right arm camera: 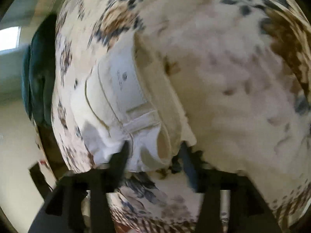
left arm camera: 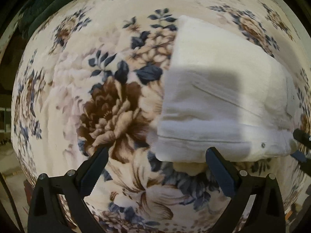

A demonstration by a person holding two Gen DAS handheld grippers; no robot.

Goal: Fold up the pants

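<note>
Hanging above the bed, the left gripper (left arm camera: 156, 154) has its jaws spread wide with nothing between them, its right finger just at the near edge of the folded white pants (left arm camera: 219, 104). The pants lie as a compact bundle on the floral blanket (left arm camera: 108, 104), a small metal rivet (left arm camera: 262, 145) showing near the waistband corner. Over on the right wrist view the picture is smeared, but the right gripper (right arm camera: 153, 151) sits partly open with the waistband end of the pants (right arm camera: 120, 97) between its fingers; whether the pads actually press the cloth, I cannot tell. No earlier view is on hand. A dark green cloth (right arm camera: 38, 81) lies at the blanket's far edge. Faint marks show inside the waistband, too blurred to read.
</note>
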